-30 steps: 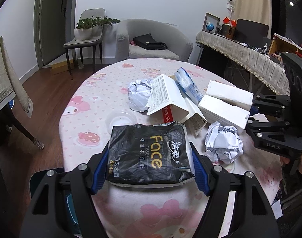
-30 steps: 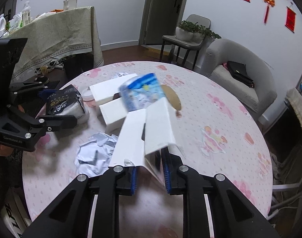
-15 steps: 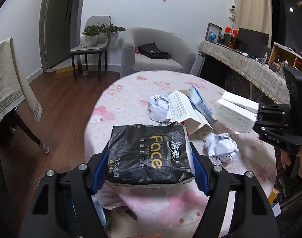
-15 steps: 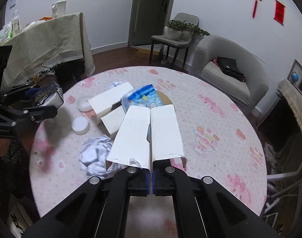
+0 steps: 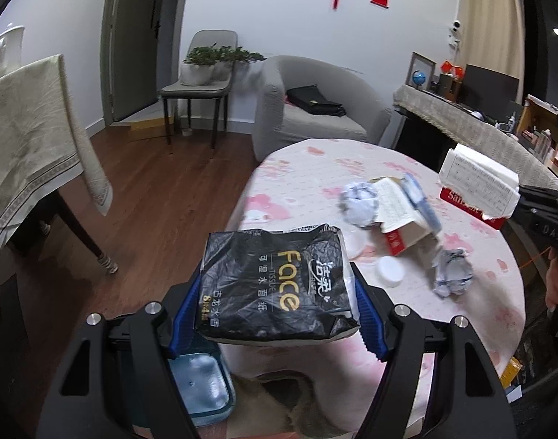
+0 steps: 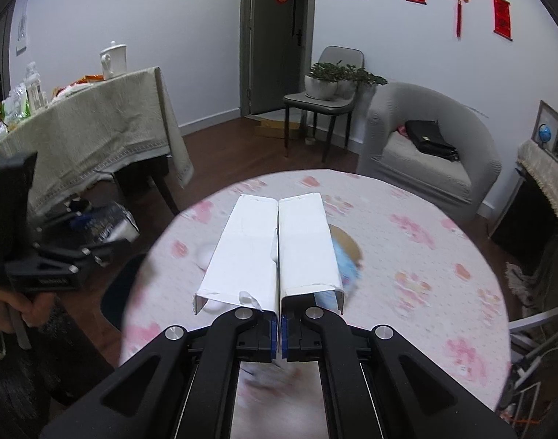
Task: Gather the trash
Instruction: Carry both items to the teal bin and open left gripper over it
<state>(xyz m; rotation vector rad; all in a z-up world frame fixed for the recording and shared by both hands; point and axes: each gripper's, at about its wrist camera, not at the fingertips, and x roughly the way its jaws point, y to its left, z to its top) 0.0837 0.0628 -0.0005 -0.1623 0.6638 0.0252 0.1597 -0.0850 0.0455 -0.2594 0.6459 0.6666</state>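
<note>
While the left gripper (image 5: 275,314) clamps a crinkled black tissue pack (image 5: 275,285) by its long sides, a blue-lidded bin (image 5: 200,384) sits directly below it (probably the drop target), closer to this hand. The right gripper (image 6: 279,333) pinches a stiff white carton (image 6: 275,252), long axis pointing away, raised beyond the bin over the table (image 6: 407,256).

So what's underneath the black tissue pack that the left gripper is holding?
Below the black tissue pack held in the left gripper sits a blue-grey bin with a translucent liner, beside the pink-patterned table. The pack and fingers cover most of the bin, so its contents cannot be seen.
</note>
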